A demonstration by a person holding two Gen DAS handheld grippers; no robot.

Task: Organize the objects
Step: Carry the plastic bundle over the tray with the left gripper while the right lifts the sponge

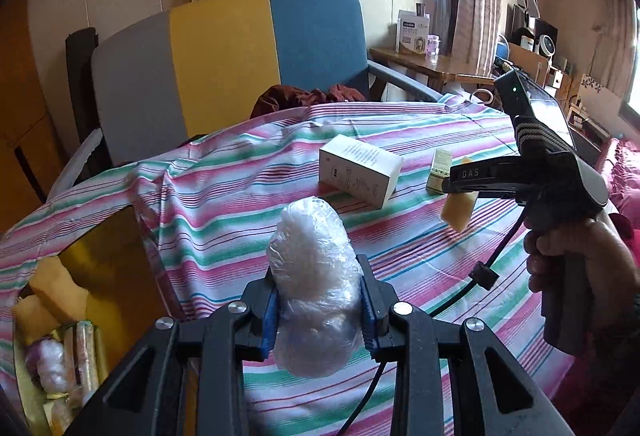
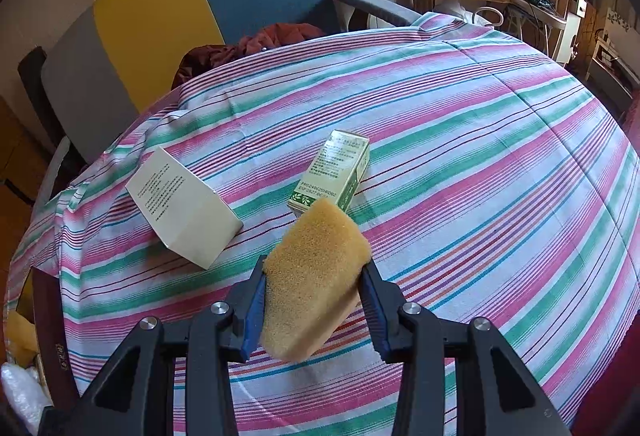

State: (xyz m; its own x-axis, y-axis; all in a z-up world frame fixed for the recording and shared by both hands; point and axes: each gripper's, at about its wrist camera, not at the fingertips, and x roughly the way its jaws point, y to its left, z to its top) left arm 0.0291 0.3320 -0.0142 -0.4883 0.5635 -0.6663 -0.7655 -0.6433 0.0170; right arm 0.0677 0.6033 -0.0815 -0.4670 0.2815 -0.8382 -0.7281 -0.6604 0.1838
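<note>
My left gripper (image 1: 318, 310) is shut on a clear plastic-wrapped bundle (image 1: 310, 276), lifted above the striped tablecloth (image 1: 400, 256). My right gripper (image 2: 314, 302) is shut on a yellow sponge (image 2: 316, 268), also held above the cloth; the left wrist view shows this gripper (image 1: 460, 191) at the right with the sponge (image 1: 458, 213) hanging from it. A white box (image 1: 360, 175) (image 2: 184, 209) and a small green carton (image 1: 440, 171) (image 2: 332, 171) lie on the cloth. An open yellow-lined box (image 1: 100, 276) at the left edge holds sponges, rolls and a wrapped bundle.
A grey, yellow and blue chair (image 1: 224, 59) stands behind the table with dark red cloth (image 1: 304, 95) on its seat. A wooden side table (image 1: 424, 63) with a carton stands by the window. Shelves with small items fill the right side. A person's hand (image 1: 580, 256) grips the right handle.
</note>
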